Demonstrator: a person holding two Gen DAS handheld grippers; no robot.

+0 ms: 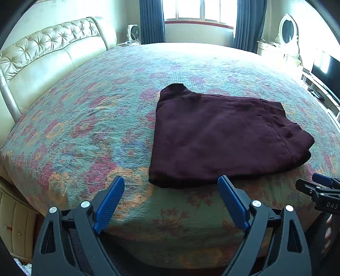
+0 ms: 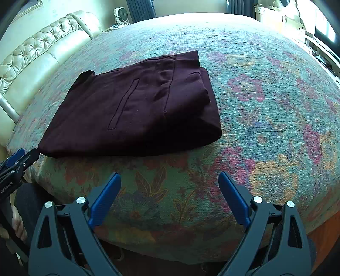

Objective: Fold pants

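Matt maroon cloth pants (image 1: pixel 223 135), rough woven floral bedspread (image 1: pixel 95 118), glossy tufted leather headboard (image 1: pixel 48 53).

Left wrist view: looked down along its own blue fingers from the near edge of the bed (image 1: pixel 89 118), facing the window (image 1: pixel 199 9) at top centre; folded pants (image 1: pixel 216 135) sat centre right, close.

Right wrist view: same edge, steeper tilt, closer; pants (image 2: pixel 136 106) upper left.

Shared: pants, bedspread, headboard (image 1: pixel 48 55) at left in both.
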